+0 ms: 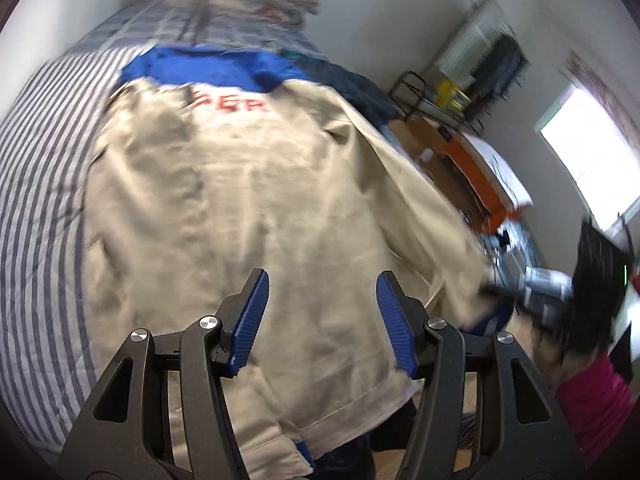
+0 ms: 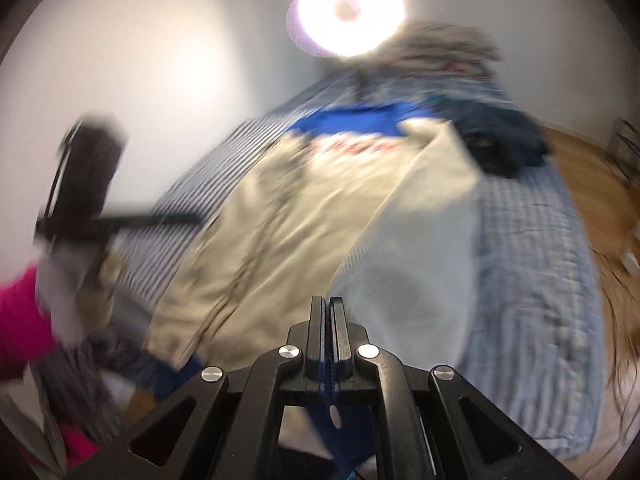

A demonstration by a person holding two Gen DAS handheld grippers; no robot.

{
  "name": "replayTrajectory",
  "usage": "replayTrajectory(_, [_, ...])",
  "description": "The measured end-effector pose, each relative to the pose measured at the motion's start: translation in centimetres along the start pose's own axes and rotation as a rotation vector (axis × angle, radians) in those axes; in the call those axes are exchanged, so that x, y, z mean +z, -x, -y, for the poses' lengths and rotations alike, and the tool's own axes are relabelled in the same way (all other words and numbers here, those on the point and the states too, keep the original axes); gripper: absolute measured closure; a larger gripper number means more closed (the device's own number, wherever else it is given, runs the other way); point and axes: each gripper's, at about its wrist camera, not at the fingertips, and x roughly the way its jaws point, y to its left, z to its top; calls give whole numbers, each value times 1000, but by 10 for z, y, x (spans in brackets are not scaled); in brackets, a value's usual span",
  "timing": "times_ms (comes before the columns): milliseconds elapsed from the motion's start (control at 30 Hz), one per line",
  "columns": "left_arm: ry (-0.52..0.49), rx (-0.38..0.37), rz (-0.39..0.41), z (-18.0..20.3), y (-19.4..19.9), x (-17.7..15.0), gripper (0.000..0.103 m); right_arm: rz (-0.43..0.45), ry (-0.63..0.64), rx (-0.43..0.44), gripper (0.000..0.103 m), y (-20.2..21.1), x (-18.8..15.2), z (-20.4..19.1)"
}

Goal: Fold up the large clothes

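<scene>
Left gripper (image 1: 322,312) jaws spread wide, nothing between them, hovering over the lower back of the beige jacket (image 1: 248,216). Right gripper (image 2: 327,320) jaws pressed together, pinching the jacket's blue-trimmed edge, lifting that side as a flap. Jacket lies back-up on the bed (image 1: 36,168) with the striped cover, hem nearest, blue collar (image 1: 208,68) and red lettering (image 1: 228,106) far end. Dark navy garment (image 2: 500,140) beside the collar. Clothes pile (image 1: 256,0) beyond, blurred.

Home bedroom, striped bed (image 1: 36,184), wooden floor (image 2: 580,168), window (image 1: 588,152), ceiling lamp (image 2: 350,10)
</scene>
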Motion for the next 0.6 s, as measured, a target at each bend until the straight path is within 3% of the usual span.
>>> replayTrajectory(167, [85,14,-29,-26,-9,-1,46,-171,228,53,103,-56,-32,-55])
replayTrajectory(267, [107,11,-62,-31,-20,-5,46,-222,290,26,102,-75,-44,-67])
replayTrajectory(333, [105,13,-75,-31,-25,-9,46,-246,243,59,92,-76,-44,-57])
replayTrajectory(400, [98,11,-87,-28,-29,-13,46,-200,165,126,70,-58,-41,-39])
replayTrajectory(533, [88,-30,-133,-18,-36,-26,46,-86,-3,257,68,-19,-29,4])
replayTrajectory(600, [89,-57,-161,-12,-40,-34,46,-44,-101,235,67,-7,-26,32])
